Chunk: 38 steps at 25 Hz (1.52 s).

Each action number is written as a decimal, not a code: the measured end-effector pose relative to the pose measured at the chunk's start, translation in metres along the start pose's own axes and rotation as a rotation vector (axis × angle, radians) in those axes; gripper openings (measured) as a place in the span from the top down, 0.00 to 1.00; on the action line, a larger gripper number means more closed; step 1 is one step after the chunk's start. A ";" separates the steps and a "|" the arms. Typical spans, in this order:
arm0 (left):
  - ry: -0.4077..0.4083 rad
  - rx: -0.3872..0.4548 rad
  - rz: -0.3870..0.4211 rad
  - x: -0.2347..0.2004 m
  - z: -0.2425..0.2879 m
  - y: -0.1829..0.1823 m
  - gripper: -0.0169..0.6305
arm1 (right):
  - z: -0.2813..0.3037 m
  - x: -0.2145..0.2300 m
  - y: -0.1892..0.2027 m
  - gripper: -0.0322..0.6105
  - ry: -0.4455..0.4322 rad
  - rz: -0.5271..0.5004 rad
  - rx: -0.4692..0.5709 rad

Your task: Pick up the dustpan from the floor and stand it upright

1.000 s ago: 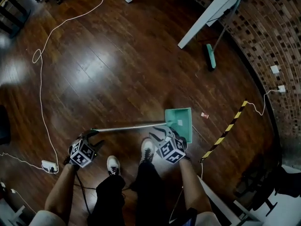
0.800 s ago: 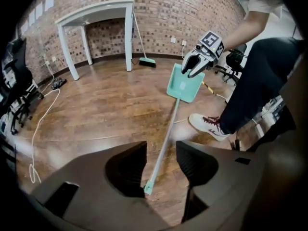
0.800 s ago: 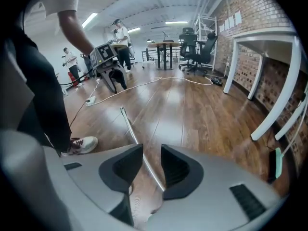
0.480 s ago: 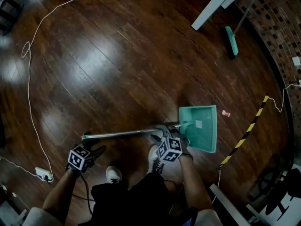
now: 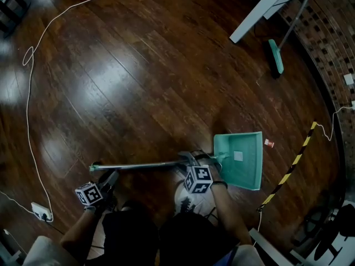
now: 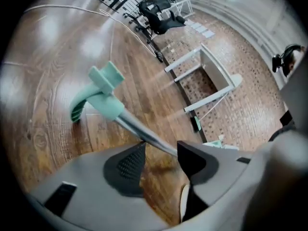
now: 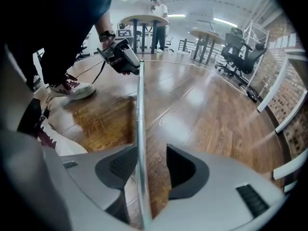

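Note:
The teal dustpan lies on the wooden floor, its long metal handle running left from it. My right gripper straddles the handle close to the pan. Its jaws are opening: the handle runs between them along the left pad, with a gap to the right pad. My left gripper is at the handle's far end. Its jaws are opening too, and the handle passes loosely between the pads, just short of the teal end grip.
A teal broom leans by a white table leg at the back right. A white cable runs along the left to a power strip. Yellow-black tape and a small scrap lie right of the pan. Shoes stand below the handle.
Both grippers have sunk toward the floor with the dustpan, and the person has crouched. The handle's left end now sits lower and the grippers sit looser on it.

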<state>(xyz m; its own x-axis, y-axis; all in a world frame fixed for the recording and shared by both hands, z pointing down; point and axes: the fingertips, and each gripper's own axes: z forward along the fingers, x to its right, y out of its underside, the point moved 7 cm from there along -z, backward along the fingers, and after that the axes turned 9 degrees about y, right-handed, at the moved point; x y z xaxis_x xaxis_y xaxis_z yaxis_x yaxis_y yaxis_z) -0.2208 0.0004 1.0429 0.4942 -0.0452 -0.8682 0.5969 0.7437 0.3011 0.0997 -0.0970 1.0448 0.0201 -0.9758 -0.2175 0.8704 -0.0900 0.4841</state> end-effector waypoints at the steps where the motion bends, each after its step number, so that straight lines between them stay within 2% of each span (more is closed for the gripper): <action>1: 0.014 0.028 -0.010 -0.004 0.001 -0.004 0.64 | -0.001 -0.001 -0.002 0.64 -0.006 -0.006 0.009; 3: 0.021 0.075 -0.028 -0.012 0.004 -0.013 0.64 | -0.002 -0.003 -0.004 0.64 -0.024 -0.021 0.024; 7: -0.018 0.143 -0.074 -0.032 0.007 -0.026 0.64 | 0.009 -0.010 -0.001 0.64 -0.039 -0.048 -0.005; 13: 0.029 0.199 -0.085 -0.035 0.019 -0.040 0.63 | 0.027 -0.006 0.005 0.64 -0.003 -0.060 -0.056; 14: 0.047 0.206 -0.088 -0.034 0.021 -0.042 0.64 | 0.029 -0.005 0.006 0.64 0.002 -0.060 -0.067; 16: 0.121 0.226 -0.079 -0.029 0.030 -0.051 0.75 | 0.033 -0.001 0.007 0.76 0.008 -0.052 -0.077; 17: 0.140 0.237 -0.079 -0.029 0.034 -0.055 0.77 | 0.034 0.001 0.008 0.77 0.012 -0.044 -0.074; 23: 0.205 0.297 -0.092 -0.021 0.049 -0.083 0.80 | 0.031 0.014 0.009 0.80 0.089 0.023 -0.053; 32: 0.322 0.323 0.057 0.051 0.079 -0.143 0.82 | 0.005 0.049 0.008 0.80 0.245 0.137 0.015; 38: 0.467 0.256 0.263 0.138 0.114 -0.188 0.82 | -0.029 0.076 0.013 0.80 0.403 0.266 0.063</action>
<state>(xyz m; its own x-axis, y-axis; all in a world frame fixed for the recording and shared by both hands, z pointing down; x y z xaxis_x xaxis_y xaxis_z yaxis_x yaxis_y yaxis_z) -0.1929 -0.2213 0.9117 0.3501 0.4606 -0.8156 0.6539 0.5032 0.5649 0.1273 -0.1666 1.0099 0.4372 -0.8131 -0.3843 0.7781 0.1277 0.6150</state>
